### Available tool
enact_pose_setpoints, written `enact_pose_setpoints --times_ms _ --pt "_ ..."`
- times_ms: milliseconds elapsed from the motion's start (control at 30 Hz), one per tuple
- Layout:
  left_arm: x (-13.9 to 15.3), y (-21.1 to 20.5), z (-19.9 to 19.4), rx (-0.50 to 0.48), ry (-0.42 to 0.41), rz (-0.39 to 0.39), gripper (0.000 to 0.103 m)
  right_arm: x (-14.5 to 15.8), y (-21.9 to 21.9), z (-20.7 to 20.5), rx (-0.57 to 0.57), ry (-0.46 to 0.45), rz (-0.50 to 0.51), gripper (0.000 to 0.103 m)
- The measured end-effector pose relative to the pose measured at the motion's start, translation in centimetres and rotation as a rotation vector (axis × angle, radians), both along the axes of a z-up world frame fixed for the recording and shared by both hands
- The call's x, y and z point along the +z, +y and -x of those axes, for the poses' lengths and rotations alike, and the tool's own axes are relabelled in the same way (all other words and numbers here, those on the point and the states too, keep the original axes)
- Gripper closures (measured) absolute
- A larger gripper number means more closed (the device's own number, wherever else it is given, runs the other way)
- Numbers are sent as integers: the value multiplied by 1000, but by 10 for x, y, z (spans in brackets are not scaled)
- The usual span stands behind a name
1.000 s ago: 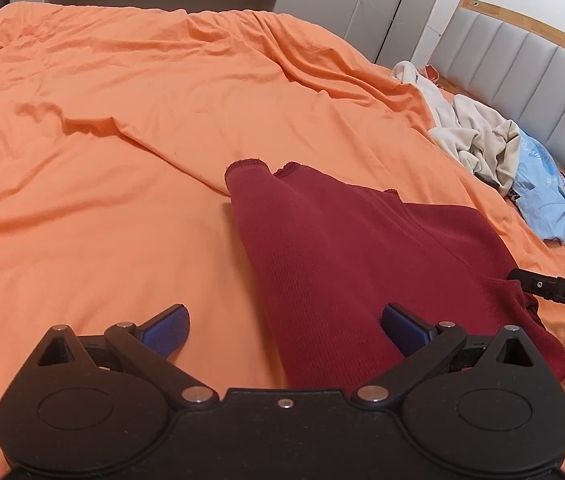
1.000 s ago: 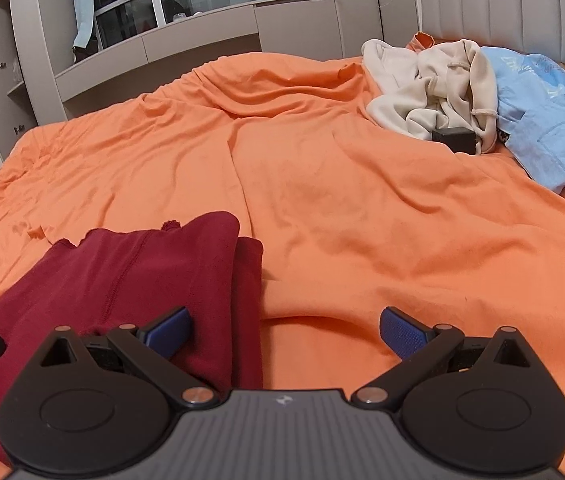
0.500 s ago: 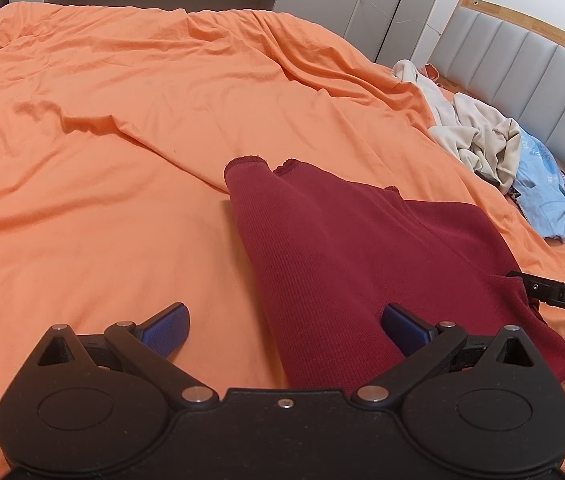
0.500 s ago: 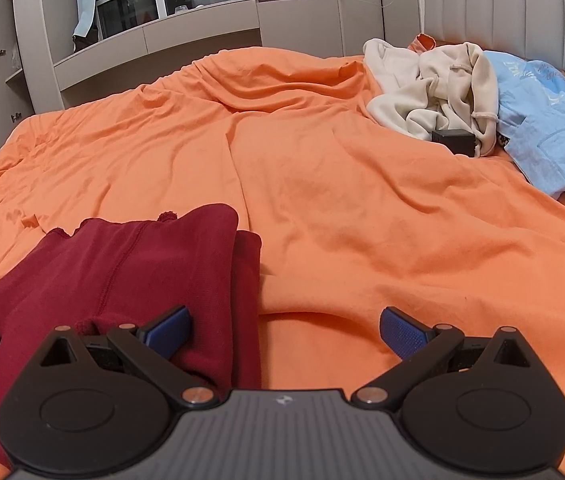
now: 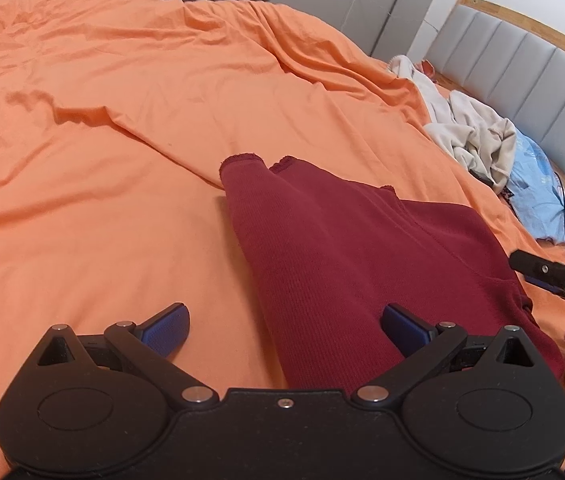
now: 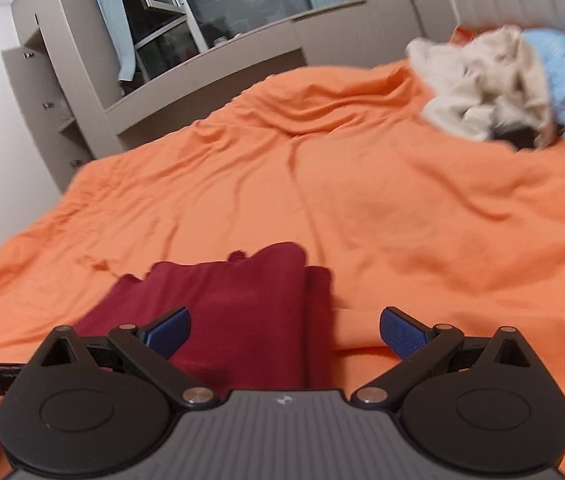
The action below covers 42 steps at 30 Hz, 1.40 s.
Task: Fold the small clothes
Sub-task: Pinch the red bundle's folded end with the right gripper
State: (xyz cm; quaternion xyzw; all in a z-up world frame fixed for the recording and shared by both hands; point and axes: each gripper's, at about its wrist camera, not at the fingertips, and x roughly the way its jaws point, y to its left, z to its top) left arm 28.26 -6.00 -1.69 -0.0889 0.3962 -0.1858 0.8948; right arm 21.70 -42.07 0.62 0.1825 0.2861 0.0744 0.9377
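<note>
The dark red knit garment (image 5: pixel 346 256), soft, light and limp, lay partly folded on the orange bedsheet (image 5: pixel 102 168). Both the left gripper (image 5: pixel 284 330) and the right gripper (image 6: pixel 284 330) were held wide open and empty above its near edge. A grasp at the near hem corners was judged best.

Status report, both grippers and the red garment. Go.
Left gripper open, empty, over the dark red garment. Right gripper open, empty, at its other edge. Garment folded on orange bedspread. Cream and blue clothes pile far off, no obstruction.

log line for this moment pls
left gripper: open, empty | right gripper: open, empty | red garment: partly folded on bed
</note>
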Motion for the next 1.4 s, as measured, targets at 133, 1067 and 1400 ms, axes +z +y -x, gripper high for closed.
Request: enact_pose_setpoints --times_ms 133,1067,1400 --pt "2 4 -14 -55 35 19 0 -8 -5 -15 26 22 -74 5" --pt "-13 -4 -16 -79 -1 35 0 -22 9 -26 -3 92 -40 55" --pt "-4 -1 30 -19 -99 15 0 -23 7 -26 -5 96 -45 53"
